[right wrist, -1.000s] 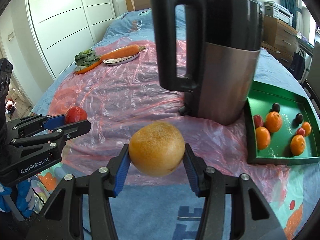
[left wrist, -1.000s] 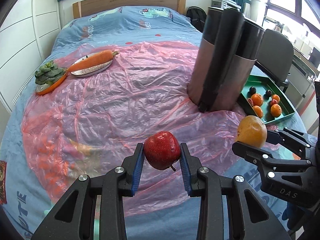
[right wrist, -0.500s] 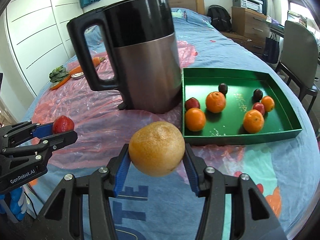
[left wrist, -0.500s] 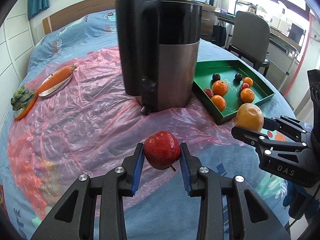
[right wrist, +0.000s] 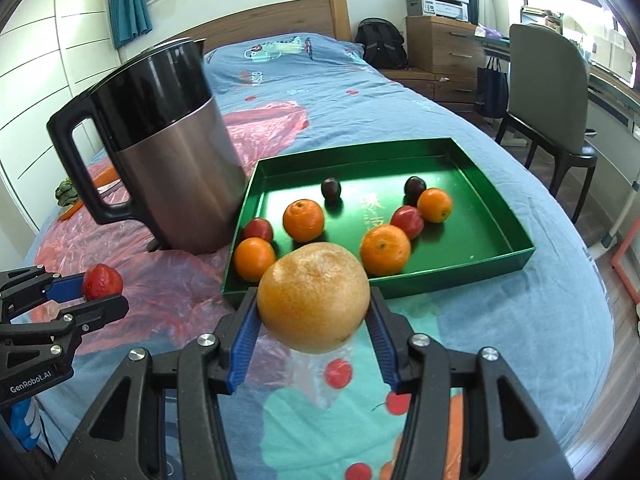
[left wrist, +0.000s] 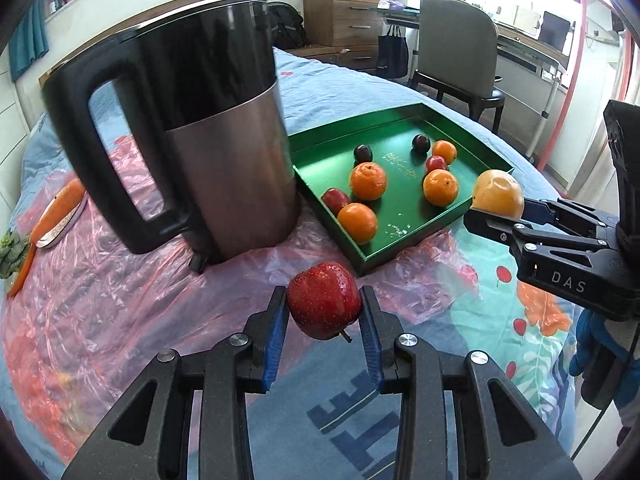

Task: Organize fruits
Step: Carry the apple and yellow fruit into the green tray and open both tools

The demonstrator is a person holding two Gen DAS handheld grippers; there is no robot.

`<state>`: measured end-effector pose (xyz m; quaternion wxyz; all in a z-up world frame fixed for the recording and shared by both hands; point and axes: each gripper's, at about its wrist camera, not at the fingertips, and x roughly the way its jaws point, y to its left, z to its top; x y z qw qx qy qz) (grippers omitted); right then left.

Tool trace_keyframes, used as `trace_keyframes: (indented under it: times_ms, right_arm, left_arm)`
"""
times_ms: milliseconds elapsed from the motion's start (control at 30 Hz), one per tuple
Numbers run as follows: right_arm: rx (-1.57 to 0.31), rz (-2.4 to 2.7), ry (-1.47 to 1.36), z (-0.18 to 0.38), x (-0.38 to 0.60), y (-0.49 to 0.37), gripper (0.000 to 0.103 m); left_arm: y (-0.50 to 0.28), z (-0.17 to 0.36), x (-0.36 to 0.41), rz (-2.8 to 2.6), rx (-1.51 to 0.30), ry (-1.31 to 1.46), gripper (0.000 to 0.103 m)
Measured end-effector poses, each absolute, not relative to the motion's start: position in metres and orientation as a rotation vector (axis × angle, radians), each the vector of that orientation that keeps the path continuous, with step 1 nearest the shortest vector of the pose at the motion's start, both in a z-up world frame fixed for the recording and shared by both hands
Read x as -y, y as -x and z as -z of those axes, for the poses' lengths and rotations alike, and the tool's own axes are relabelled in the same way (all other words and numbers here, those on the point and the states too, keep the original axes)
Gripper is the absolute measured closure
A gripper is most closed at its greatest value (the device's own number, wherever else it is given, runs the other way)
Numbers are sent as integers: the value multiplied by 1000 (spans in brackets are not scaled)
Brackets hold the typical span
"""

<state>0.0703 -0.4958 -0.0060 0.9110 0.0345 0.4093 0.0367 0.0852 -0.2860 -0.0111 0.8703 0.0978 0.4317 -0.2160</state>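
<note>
My left gripper is shut on a red apple and holds it above the bed, just short of the green tray's near corner. My right gripper is shut on a large yellow-orange fruit in front of the green tray. The tray holds several small oranges, red fruits and dark plums. In the left wrist view the right gripper with its fruit is at the tray's right corner. In the right wrist view the left gripper with the apple is at left.
A black and steel kettle stands on pink plastic sheeting just left of the tray. A carrot on a plate and green leaves lie far left. A chair and desk stand beyond the bed.
Both grippers have swung right and moved toward the tray, still holding their fruits. The tray and kettle now appear closer and more central.
</note>
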Motion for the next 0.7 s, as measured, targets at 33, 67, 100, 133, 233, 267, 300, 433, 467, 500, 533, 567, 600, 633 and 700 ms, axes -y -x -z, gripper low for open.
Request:
trace_keyframes:
  times_ms: [33,67,100,133,233,267,300,433,467,500,533,567,600,633,700]
  right_arm:
    - [-836,-66,-69,5,502,-75,21]
    - [-827,-56,-67,3,508,-79,21]
    - [-819,-47,-67,1,514,-84,21]
    - [-811,-38,-66,0,519,-91,21]
    - [-794,-8,-63,0,535,-109,21]
    - [-791,4,-68,2,542,-115,21]
    - [-791,16,-72,4,548,-121,21]
    - [-810,66,-57,19,570,-140,21]
    - [-818,76,-47,24,574,-144,21]
    - [-826,86,-40,28,578,-148,21]
    - [-833,93,-38,33,582,-151,21]
    - [-838,101,-37,37,586,-153,21]
    - [-843,108,-34,41,590,-156,21]
    - [-847,115,-33,45,593,-158,21]
    - [-855,125,-32,52,598,-161,21]
  left_arm:
    - [-89,10,293,460,-898,-210,73]
    - [-94,9,300,468,-893,-214,73]
    - [-98,8,307,476,-889,-216,73]
    - [-104,7,315,485,-885,-218,73]
    - [-121,7,335,509,-875,-227,73]
    - [-127,8,343,517,-870,-233,73]
    - [-132,10,350,525,-868,-238,73]
    - [-155,23,373,550,-895,-241,73]
    - [-159,27,379,553,-904,-239,73]
    - [-163,30,382,556,-911,-240,73]
    - [-166,34,387,557,-916,-243,73]
    - [-168,38,391,558,-921,-246,73]
    - [-171,42,395,559,-925,-250,73]
    - [-172,46,397,559,-930,-254,73]
    - [-175,54,403,558,-939,-260,73]
